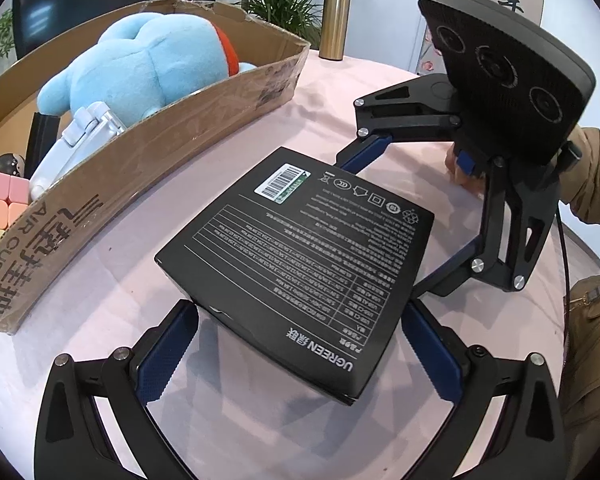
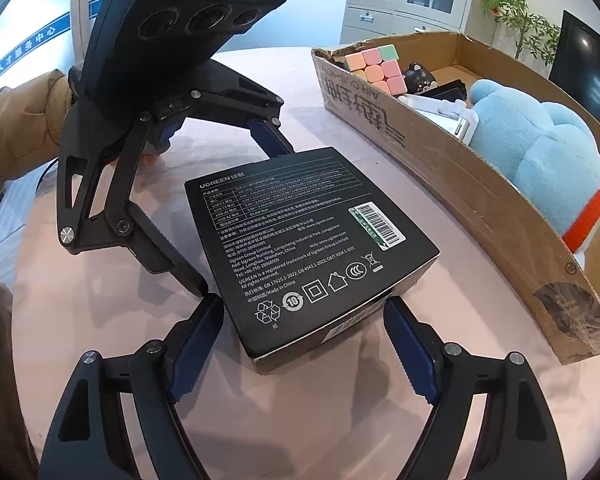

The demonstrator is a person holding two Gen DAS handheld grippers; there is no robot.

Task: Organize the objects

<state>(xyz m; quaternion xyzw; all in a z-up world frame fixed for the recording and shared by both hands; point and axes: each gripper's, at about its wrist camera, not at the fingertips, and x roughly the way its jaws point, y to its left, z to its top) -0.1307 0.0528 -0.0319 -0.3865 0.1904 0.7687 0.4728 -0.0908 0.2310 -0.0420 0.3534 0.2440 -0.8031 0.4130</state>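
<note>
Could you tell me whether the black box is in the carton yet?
Not yet: the black box sits on the table beside the carton.

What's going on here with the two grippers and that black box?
A person holds the left gripper and right gripper at opposite ends of the black box on the table. Both sets of jaws straddle it, not visibly pressing. The carton alongside already holds a plush, a cube and other items.

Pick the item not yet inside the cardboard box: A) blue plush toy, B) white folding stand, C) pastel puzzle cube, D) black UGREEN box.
D: the black UGREEN box lies on the pink tablecloth beside the cardboard box, between the two claws.
</note>
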